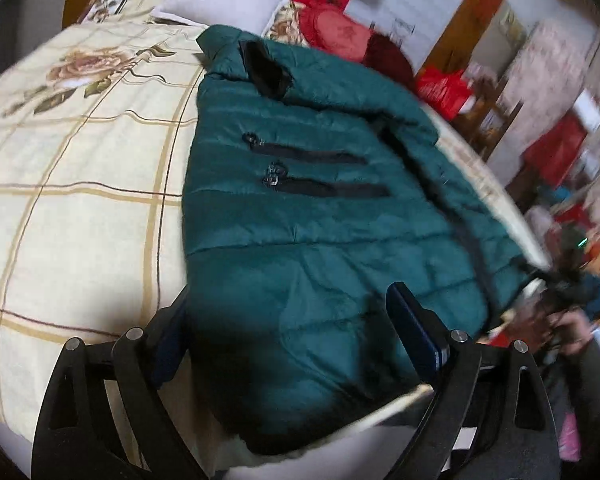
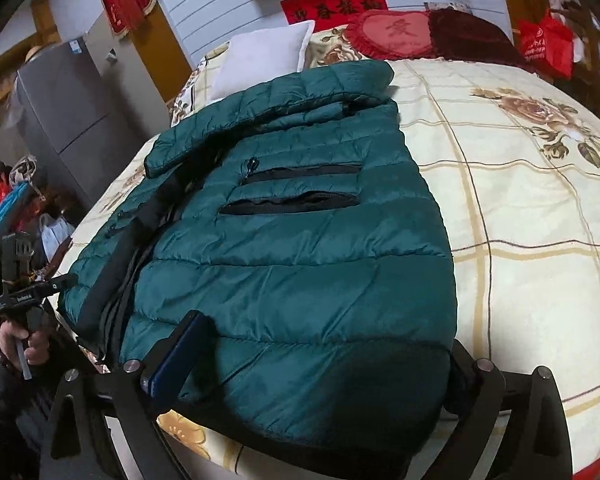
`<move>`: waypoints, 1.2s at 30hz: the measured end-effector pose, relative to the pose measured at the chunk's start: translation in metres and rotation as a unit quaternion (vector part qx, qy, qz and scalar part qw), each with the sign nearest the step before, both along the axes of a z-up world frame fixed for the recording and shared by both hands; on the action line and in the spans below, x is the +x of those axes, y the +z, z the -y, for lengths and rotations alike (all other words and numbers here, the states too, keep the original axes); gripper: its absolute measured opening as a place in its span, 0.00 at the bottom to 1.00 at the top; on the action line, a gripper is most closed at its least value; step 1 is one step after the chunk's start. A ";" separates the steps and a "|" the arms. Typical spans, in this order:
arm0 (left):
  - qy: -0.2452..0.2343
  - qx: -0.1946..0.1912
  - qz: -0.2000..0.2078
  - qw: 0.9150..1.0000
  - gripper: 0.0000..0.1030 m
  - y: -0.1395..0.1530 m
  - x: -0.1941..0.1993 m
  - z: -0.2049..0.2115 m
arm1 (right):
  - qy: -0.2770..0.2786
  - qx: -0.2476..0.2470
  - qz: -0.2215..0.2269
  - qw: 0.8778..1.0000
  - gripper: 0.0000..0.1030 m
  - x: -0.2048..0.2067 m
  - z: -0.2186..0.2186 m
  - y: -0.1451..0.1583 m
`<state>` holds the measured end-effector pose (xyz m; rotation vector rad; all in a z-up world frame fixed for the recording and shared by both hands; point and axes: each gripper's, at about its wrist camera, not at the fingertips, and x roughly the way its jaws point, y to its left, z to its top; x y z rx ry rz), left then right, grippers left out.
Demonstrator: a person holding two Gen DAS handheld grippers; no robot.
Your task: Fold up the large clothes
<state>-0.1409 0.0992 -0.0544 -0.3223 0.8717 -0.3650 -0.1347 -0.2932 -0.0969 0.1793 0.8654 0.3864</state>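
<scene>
Green puffer jacket [image 1: 300,216] spread flat on the floral bedspread [image 1: 80,168], hem at the near edge. Left gripper [image 1: 296,336] wide open, hem between its fingers, nothing clamped. Right gripper [image 2: 320,356] also spread wide around the hem, no grip. Red banner [image 2: 336,6] on far wall, gold characters, not readable.

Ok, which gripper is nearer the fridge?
Left. The left gripper is off the bed edge on the fridge side; the right gripper is further right, over the jacket hem.
</scene>
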 end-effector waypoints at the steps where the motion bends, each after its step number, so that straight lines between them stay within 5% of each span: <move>1: 0.001 -0.010 0.002 1.000 0.88 0.002 -0.003 -0.004 | 0.002 0.011 -0.001 1.000 0.98 0.000 0.003 0.000; 5: -0.016 -0.017 -0.024 0.999 0.88 -0.005 -0.008 -0.007 | 0.017 0.042 -0.008 0.999 0.98 -0.006 0.011 0.000; 9: -0.045 -0.004 -0.008 0.999 0.88 -0.002 -0.005 0.006 | 0.045 0.055 -0.006 0.997 0.98 -0.014 0.012 -0.001; 14: -0.025 -0.001 -0.018 1.000 0.88 -0.008 0.019 0.010 | 0.048 0.080 -0.007 0.996 0.97 -0.007 0.012 -0.002; 23: -0.042 0.025 0.003 0.999 0.88 -0.004 0.008 0.022 | 0.030 0.045 0.006 0.999 0.96 0.007 -0.003 0.000; 30: 0.014 0.065 0.027 0.997 0.88 -0.008 0.001 0.016 | -0.006 0.067 -0.010 0.998 0.44 0.000 0.024 -0.002; 36: 0.032 0.066 0.025 0.997 0.88 -0.015 0.003 0.019 | -0.007 0.026 0.007 1.000 0.43 -0.005 0.017 -0.002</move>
